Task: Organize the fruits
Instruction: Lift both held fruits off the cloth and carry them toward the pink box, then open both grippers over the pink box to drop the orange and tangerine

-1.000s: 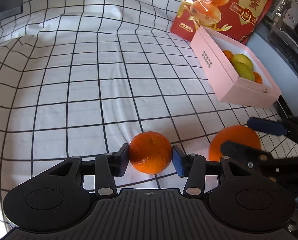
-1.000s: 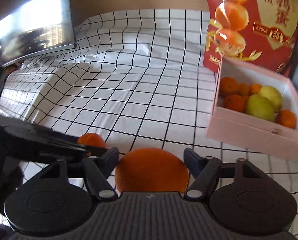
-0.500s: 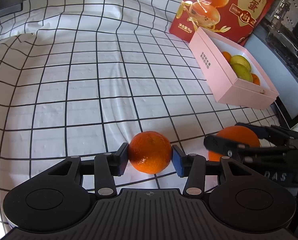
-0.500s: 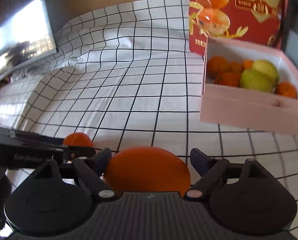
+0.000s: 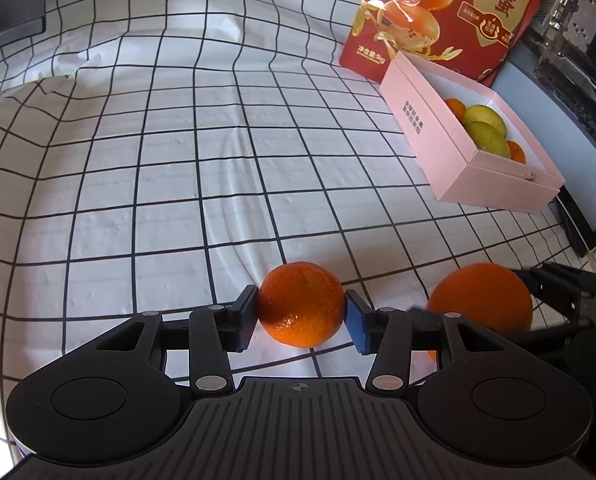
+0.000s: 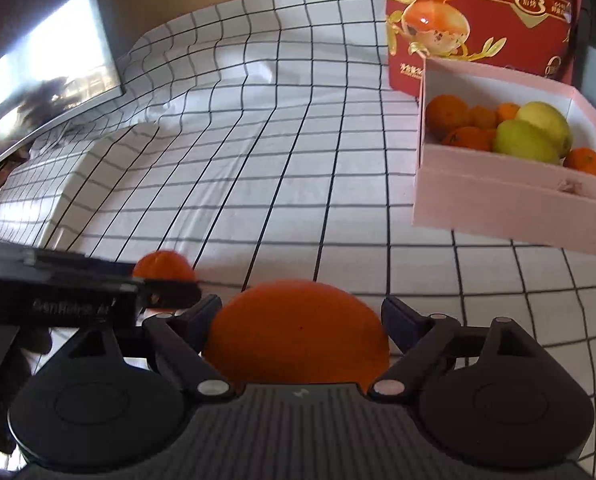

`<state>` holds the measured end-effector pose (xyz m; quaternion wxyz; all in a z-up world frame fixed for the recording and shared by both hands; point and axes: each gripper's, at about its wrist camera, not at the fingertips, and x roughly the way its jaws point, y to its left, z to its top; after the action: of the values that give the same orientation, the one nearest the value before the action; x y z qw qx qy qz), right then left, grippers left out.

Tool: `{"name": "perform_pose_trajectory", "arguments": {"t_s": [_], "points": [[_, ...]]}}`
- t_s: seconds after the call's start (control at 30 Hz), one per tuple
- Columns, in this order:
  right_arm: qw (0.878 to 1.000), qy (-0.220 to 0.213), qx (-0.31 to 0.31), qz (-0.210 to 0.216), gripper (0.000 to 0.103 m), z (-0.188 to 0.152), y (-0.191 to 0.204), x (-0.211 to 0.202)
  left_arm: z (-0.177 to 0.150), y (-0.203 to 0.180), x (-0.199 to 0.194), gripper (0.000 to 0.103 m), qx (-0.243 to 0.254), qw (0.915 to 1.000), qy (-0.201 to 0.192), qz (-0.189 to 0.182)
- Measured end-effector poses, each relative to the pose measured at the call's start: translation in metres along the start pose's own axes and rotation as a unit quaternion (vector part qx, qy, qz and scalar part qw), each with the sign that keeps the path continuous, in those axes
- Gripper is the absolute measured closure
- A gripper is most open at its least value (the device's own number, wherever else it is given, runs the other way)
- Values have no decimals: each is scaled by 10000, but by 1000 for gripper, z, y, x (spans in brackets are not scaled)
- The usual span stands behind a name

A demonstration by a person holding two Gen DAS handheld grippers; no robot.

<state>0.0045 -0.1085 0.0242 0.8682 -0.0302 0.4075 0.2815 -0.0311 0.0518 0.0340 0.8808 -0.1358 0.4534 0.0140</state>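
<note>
My left gripper (image 5: 301, 312) is shut on a small mandarin (image 5: 300, 304), just above the checked cloth. My right gripper (image 6: 298, 316) is shut on a large orange (image 6: 296, 332), which also shows in the left wrist view (image 5: 480, 298) at the right. The mandarin shows in the right wrist view (image 6: 164, 266) at the left, behind the left gripper's body. An open pink box (image 6: 510, 196) holding several mandarins and two yellow-green fruits (image 6: 526, 142) lies ahead to the right; it also shows in the left wrist view (image 5: 430, 120).
A red fruit carton (image 5: 438, 12) stands upright behind the pink box. A dark monitor (image 6: 46, 92) is at the far left. Computer hardware and a dark screen edge (image 5: 578, 216) lie right of the box. The white checked cloth (image 5: 178, 160) covers the surface.
Both grippers have risen a little with their fruit still held. The right gripper has swung so the pink box sits nearer and further right in its view.
</note>
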Motion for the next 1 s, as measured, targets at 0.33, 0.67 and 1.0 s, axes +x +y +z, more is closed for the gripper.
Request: {"name": "perform_pose_trajectory", "arguments": {"t_s": [0.33, 0.67, 1.0], "points": [[9994, 160, -299, 70, 17, -16, 4, -9, -4, 2, -1, 52, -41, 9999, -134, 24], [9991, 82, -418, 68, 21, -31, 6, -24, -6, -7, -1, 53, 95, 9994, -213, 265], [9953, -896, 211, -310, 21, 41, -68, -80, 91, -63, -32, 54, 468, 9869, -1167, -1007]]}}
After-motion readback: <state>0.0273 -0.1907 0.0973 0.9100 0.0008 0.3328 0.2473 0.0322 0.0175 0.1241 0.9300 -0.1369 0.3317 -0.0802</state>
